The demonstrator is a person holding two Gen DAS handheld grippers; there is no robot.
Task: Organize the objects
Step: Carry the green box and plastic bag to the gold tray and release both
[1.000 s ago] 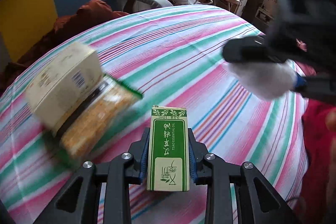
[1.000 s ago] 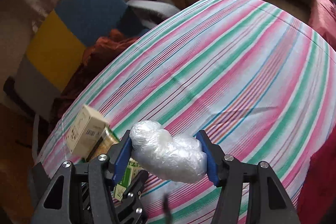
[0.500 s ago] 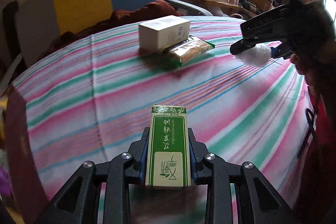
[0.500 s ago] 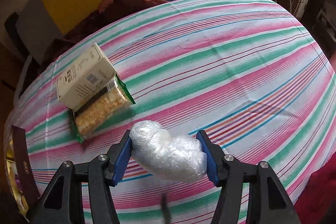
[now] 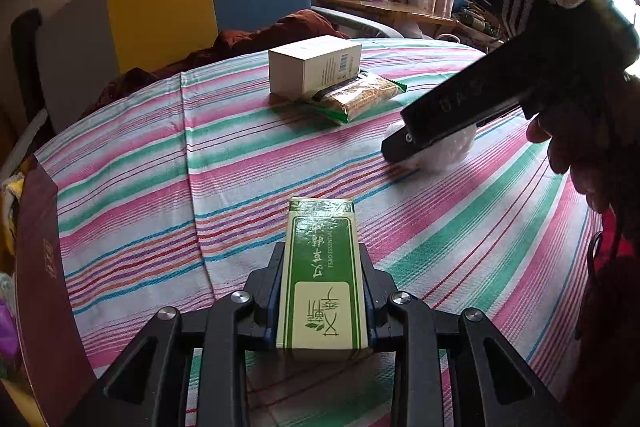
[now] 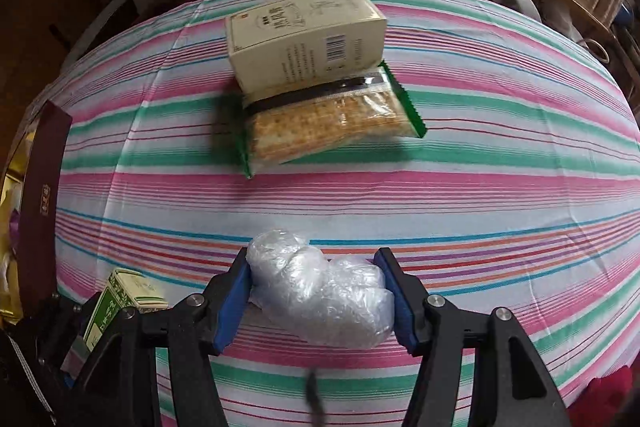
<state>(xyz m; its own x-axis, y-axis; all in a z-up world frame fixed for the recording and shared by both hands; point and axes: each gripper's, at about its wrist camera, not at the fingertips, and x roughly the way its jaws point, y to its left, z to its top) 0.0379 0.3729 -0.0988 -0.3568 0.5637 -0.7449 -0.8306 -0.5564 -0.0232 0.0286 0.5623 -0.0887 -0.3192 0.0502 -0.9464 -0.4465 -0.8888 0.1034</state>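
Note:
My left gripper (image 5: 322, 269) is shut on a tall green-and-cream essential oil box (image 5: 322, 279), held just above the striped tablecloth (image 5: 224, 163). My right gripper (image 6: 316, 269) is shut on a crumpled clear plastic bundle (image 6: 320, 297); in the left wrist view that bundle (image 5: 450, 149) sits low over the cloth under the right gripper's black body (image 5: 472, 103). A cream carton (image 6: 304, 39) lies across a green cracker packet (image 6: 324, 123) farther back on the table. In the right wrist view the oil box (image 6: 124, 297) and left gripper appear at the lower left.
A dark maroon box lid (image 5: 44, 287) stands along the table's left edge. A person's hand (image 5: 576, 155) holds the right gripper. Beyond the table are a blue, yellow and grey chair (image 5: 176, 7), a rust-coloured cloth (image 5: 280, 31) and a wooden shelf (image 5: 384, 7) with small boxes.
Both grippers swung toward the carton and cracker packet, which now lie ahead in both views. The right gripper rolled and sank toward the cloth. Both grips are unchanged.

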